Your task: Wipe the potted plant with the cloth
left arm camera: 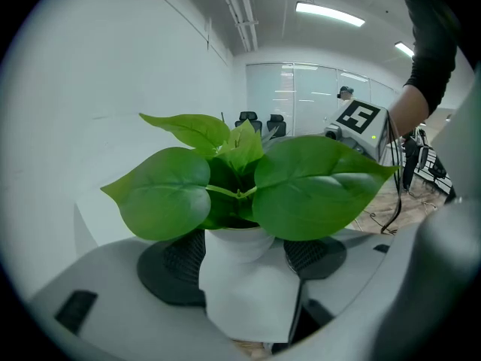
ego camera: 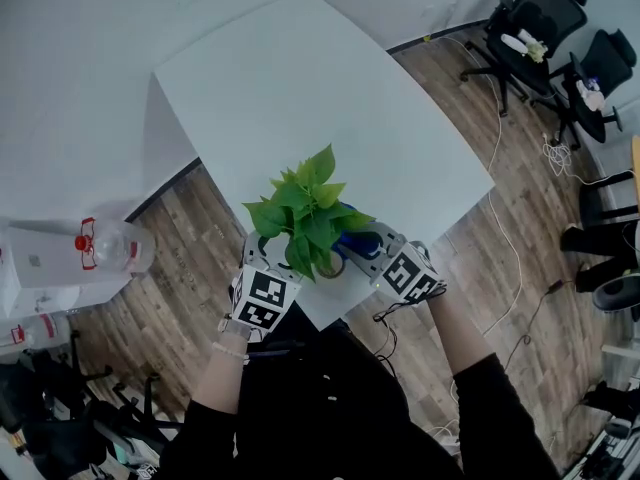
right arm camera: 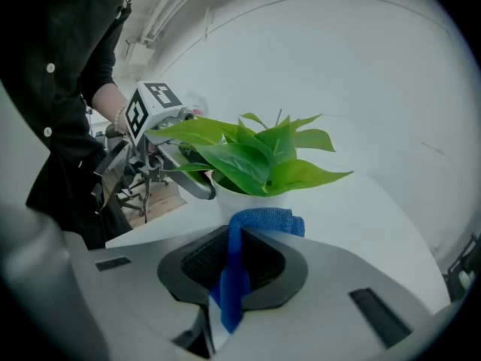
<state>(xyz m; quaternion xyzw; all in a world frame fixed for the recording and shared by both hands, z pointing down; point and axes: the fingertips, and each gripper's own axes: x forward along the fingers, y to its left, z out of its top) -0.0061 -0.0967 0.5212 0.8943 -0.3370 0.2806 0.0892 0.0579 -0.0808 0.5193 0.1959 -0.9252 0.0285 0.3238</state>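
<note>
Now the left gripper [left arm camera: 244, 260] is clamping the pot [left arm camera: 244, 295], the right gripper [right arm camera: 237, 258] is pinching the cloth [right arm camera: 264, 220] (leaves [right arm camera: 255, 160] just ahead); wiping is probably coming next.

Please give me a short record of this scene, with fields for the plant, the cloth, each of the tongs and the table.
plant: green leaves in a white pot, upright
table: white table; the pot stands near the edge closest to the person
left tongs: closed on the white pot, one pad on each side
right tongs: pinching a blue cloth
cloth position: its bunched end is right by the pot, below the leaves; contact cannot be told
</note>
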